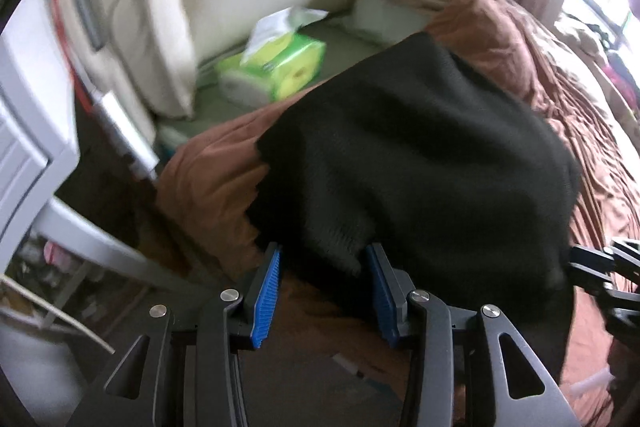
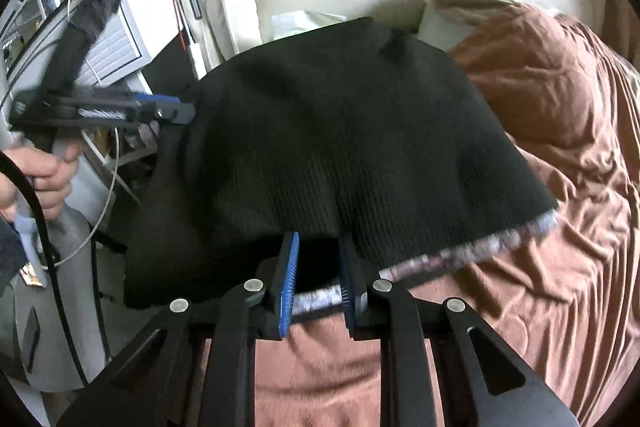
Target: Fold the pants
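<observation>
I had the black knit pants [image 2: 340,147] up off the bed, draped between my two claws over the rumpled brown quilt [image 2: 560,187]. My right gripper [image 2: 318,277] was nearly closed, its blue pads pinching the near hem at six o'clock, where a pale patterned lining [image 2: 480,245] peeked out toward four. Out at nine o'clock, my left gripper [image 2: 176,111] reached the far edge of the cloth side-on, my hand [image 2: 44,179] around its handle.

From the left claw's own view, the left gripper [image 1: 324,267] stood roughly half open with a fold of the pants [image 1: 420,167] bunched between the pads — I could not tell whether they truly pressed it. That was the risk: if that grip was loose, the corner would slide out and the whole fold would sag. The green tissue pack [image 1: 276,67] at eleven o'clock sat close too — a careless sweep could knock it.
</observation>
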Motion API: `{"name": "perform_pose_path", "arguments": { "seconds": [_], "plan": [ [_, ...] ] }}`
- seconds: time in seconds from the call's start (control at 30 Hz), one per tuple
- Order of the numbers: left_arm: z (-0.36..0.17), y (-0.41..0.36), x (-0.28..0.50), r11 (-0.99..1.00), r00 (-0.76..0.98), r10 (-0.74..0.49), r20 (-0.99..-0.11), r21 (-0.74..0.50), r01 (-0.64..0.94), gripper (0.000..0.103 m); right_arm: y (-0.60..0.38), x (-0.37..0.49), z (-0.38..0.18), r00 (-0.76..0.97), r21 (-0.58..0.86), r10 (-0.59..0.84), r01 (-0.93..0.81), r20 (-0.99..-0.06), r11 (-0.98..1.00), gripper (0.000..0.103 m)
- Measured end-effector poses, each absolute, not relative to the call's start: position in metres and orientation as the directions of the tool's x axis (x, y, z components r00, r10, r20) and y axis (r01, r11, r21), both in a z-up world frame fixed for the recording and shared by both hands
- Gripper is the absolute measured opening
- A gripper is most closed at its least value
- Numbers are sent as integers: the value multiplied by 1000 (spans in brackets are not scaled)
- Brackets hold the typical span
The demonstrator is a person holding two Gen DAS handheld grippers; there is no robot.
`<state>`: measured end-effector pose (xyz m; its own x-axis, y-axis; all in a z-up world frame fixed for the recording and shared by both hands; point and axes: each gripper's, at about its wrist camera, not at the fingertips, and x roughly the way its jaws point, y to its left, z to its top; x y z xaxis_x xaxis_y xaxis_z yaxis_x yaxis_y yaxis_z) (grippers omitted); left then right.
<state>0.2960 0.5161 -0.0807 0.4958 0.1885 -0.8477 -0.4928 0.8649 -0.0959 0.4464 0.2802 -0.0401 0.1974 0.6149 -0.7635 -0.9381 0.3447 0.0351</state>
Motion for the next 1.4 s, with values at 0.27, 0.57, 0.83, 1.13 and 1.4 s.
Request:
{"name": "perform_pose_path", "arguments": {
  "seconds": [0.27,0.57,0.83,1.13,1.4],
  "plan": [
    [-55,500,270,871,518,240,-821,-54,-489,45,235,439,-30,242,30,589,-910,-771,414,16],
    [-4,434,255,916,624,268,-734,-7,-402,98,174,416,12,336,26,622,-867,-707,498,82],
    [26,381,245,942,678,226,-699,-21,-336,102,115,388,44,420,0,626,-831,-658,557,100],
    [48,322,229,962,727,193,-658,-19,-272,102,55,356,71,484,-4,622,-791,-615,612,103],
    [68,266,211,975,780,175,-600,-3,-221,102,-8,327,92,542,9,613,-744,-575,668,103]
  ]
}}
